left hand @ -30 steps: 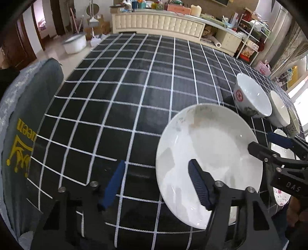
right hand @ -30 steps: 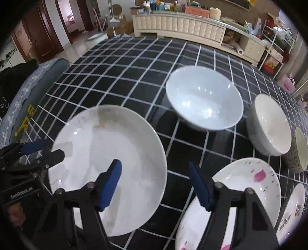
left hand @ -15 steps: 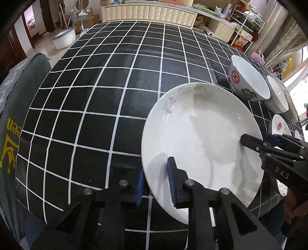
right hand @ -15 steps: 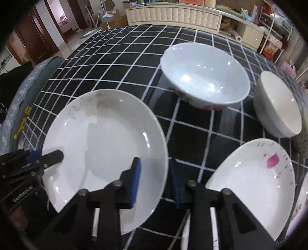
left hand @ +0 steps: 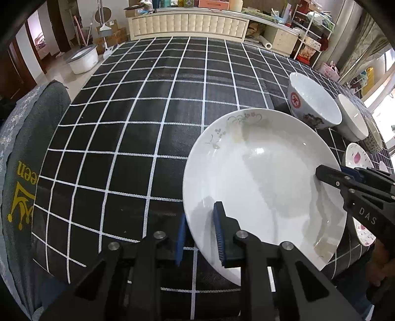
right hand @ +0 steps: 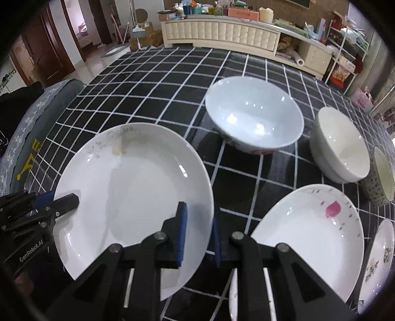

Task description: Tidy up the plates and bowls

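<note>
A large white plate (left hand: 261, 182) with a faint floral rim is held above the black checked tablecloth. My left gripper (left hand: 200, 232) is shut on its near left rim. My right gripper (right hand: 197, 232) is shut on its right rim; the plate also shows in the right wrist view (right hand: 133, 192). Behind it stands a white bowl with a red mark (left hand: 311, 101), also seen in the right wrist view (right hand: 254, 113). A smaller white bowl (right hand: 340, 143) and a patterned cup (right hand: 382, 172) stand to its right. A pink-petal plate (right hand: 308, 237) lies near right.
Another floral plate (right hand: 377, 261) lies at the far right edge. A grey chair back (left hand: 22, 153) stands at the table's left side. The checked tablecloth (left hand: 148, 98) stretches to a cream cabinet (left hand: 187, 22) beyond the table.
Both grippers went from open to shut on the white plate's rim a second ago. Since then the plate has been lifted and tilted slightly.
</note>
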Motion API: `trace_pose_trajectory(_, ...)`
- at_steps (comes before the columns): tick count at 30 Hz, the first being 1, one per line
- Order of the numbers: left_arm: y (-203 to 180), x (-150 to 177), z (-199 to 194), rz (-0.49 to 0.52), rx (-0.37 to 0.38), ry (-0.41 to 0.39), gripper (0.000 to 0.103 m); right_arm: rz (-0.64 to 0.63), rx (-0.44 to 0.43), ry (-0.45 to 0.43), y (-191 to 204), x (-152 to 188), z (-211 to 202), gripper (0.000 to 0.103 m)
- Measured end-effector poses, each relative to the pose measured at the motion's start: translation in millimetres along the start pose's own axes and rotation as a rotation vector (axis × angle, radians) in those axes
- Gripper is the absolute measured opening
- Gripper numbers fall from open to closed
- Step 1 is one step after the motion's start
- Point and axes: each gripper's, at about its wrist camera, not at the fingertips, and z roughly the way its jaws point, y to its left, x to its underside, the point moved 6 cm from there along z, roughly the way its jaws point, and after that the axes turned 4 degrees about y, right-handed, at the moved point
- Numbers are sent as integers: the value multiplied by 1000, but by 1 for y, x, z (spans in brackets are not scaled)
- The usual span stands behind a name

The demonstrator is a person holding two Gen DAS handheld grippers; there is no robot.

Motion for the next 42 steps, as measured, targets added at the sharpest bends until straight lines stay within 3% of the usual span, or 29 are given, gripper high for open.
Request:
trace_pose_trajectory(8,10,1,-14,-21,-29,-34,19,-17,-19,-18,14,-4,2,23)
trace_pose_trajectory(21,35,12,2,-61,-47,-5,18,-12,-52,32,28,1,23,22)
trace_pose_trajectory(30,33,17,-20,-56,-69,-48,17,5,-87,-10,21,4,-4,23)
trace_pose_trajectory(35,17,15,-44,-31,-51,-94,17,34,-101,-36,8,10,-22,23)
trace_pose_trajectory(42,-41,14,-59,51,25,-110,17,107,-82,-63,-29,26,-47,23)
